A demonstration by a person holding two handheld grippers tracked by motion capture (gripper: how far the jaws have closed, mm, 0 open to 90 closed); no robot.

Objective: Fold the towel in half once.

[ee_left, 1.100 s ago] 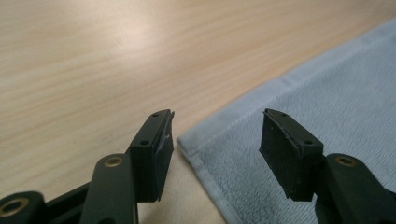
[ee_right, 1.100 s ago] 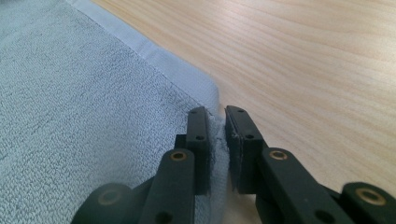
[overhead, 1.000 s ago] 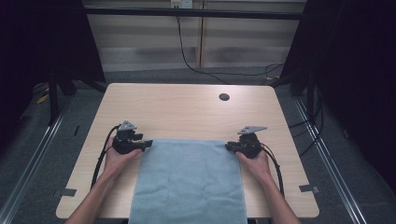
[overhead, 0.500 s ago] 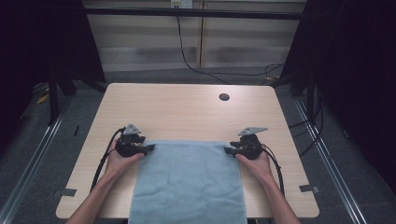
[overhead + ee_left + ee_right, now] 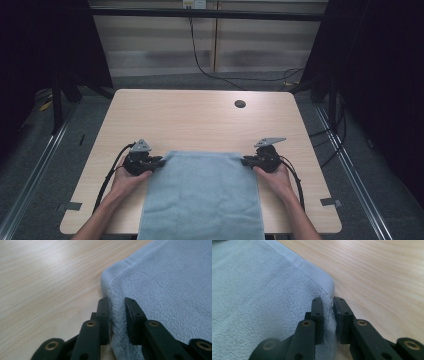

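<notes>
Left gripper (image 5: 117,315) fingers (image 5: 103,315) clenched on the towel (image 5: 202,195) at its far left corner, right gripper (image 5: 328,315) fingers (image 5: 342,317) clenched on its far right corner, towel flat on the counter (image 5: 200,120), draping over the near edge, hands (image 5: 125,180) behind the grippers.

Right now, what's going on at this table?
A person holds a gripper in each hand at a wooden table. The left gripper and right gripper each pinch a far corner of a light blue towel, which lies flat and hangs over the near edge.
</notes>
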